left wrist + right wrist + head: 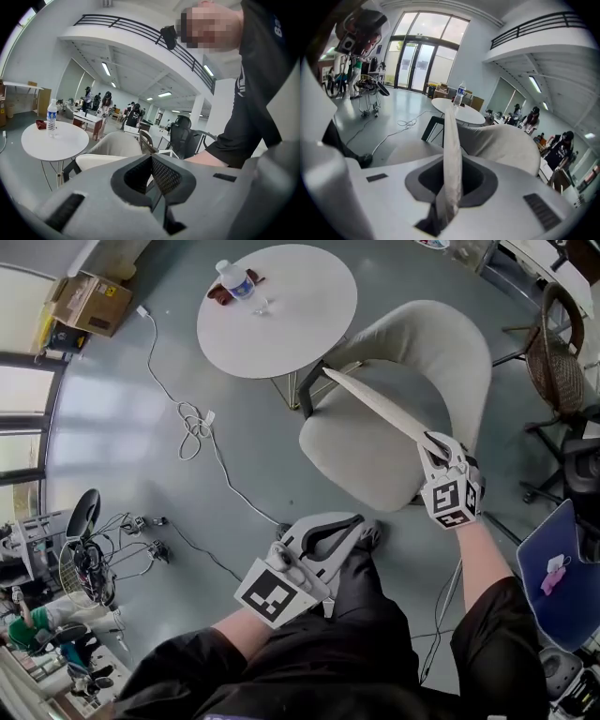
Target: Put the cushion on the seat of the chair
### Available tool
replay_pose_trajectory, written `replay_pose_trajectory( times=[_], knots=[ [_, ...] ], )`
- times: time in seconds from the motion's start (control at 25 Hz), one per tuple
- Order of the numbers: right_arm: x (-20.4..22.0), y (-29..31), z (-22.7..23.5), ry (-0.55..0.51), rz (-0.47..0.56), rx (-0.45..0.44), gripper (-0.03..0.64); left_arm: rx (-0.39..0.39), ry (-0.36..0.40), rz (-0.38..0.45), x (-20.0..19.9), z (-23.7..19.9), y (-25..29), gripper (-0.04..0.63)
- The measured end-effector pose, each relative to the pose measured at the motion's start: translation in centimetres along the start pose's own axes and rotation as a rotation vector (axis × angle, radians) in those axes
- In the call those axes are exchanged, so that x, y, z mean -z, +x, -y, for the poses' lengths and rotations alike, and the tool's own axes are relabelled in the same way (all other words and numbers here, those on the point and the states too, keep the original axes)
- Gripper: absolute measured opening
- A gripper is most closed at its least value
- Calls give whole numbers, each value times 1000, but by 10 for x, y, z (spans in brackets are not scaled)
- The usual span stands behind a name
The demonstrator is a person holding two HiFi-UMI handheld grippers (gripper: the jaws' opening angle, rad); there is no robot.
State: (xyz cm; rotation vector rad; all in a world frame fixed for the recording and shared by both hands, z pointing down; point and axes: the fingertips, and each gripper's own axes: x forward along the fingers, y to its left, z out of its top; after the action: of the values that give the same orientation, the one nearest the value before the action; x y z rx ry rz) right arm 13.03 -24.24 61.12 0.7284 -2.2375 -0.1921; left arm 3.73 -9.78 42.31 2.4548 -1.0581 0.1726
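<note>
the big soft chair (375, 442) stands in front of the person, with nothing on its seat. the flat cushion (378, 403) is up in the air over the seat, standing on its thin edge, not lying down yet. the right gripper (433, 444) has its jaws almost closed and pinches one end of the cushion. the left gripper (364, 534) is closed with nothing in it, low by the person's knee. i think the best way is to turn the cushion flat, lower it onto the middle of the seat, and let go only when it rests there.
</note>
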Motion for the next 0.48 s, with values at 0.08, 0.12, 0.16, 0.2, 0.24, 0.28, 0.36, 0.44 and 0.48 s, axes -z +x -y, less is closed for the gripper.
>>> replay_pose_trajectory(
  times=[0.08, 0.12, 0.16, 0.2, 0.24, 0.28, 0.36, 0.44, 0.48],
  knots=[
    [1, 7, 6, -49, -2, 17, 63, 4, -8, -19, 7, -1, -1, 15],
    [2, 10, 9, -65, -3, 26, 63, 6, -12, -28, 11, -2, 0, 15],
    [5, 13, 13, -75, -4, 36, 63, 10, -15, -37, 14, -3, 0, 15],
    [8, 15, 16, -82, -4, 44, 63, 13, -19, -45, 18, -4, 1, 15],
    [12, 17, 19, -90, -6, 48, 63, 16, -23, -53, 21, -5, 3, 15],
    [16, 19, 20, -103, -10, 49, 63, 20, -25, -59, 23, -7, 4, 15],
    [23, 21, 16, -141, -20, 43, 63, 28, -24, -64, 26, -11, 6, 15],
    [27, 24, 9, -182, -24, 38, 63, 33, -23, -69, 29, -12, 8, 15],
    [28, 26, 7, -199, -24, 40, 63, 35, -21, -72, 31, -13, 8, 15]
  ],
)
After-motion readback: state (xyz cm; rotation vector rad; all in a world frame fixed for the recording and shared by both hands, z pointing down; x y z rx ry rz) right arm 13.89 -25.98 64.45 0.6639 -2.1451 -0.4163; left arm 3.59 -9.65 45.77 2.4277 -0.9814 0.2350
